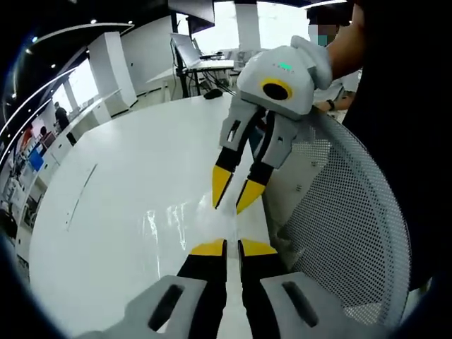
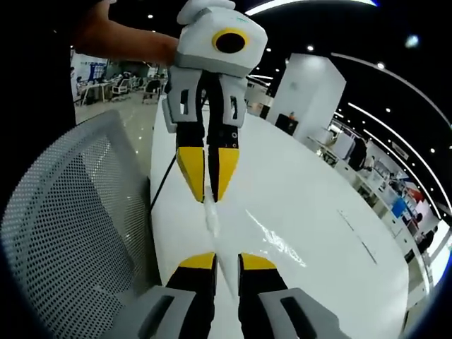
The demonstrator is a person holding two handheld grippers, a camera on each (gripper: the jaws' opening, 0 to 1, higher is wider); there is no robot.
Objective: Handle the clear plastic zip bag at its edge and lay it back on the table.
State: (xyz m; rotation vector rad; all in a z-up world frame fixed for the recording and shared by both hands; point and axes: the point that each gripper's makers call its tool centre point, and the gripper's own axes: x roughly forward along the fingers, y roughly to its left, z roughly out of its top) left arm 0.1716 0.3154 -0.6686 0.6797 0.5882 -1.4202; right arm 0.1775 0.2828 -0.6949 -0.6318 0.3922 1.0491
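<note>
In the left gripper view, the left gripper [image 1: 233, 248] with yellow-tipped black jaws stands nearly closed, pinching the near edge of the clear plastic zip bag [image 1: 185, 220], which lies glossy on the white table [image 1: 120, 176]. Just beyond, the right gripper [image 1: 234, 197] comes down with jaws narrow on the same edge. Beside them stands a grey mesh chair back [image 1: 353, 212]. The right gripper view shows the bag stretched between both tools

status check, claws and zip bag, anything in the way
Left claw shut on zip bag edge. Right claw pinching opposite edge. Bag over white table. Mesh chair alongside, not blocking.
</note>
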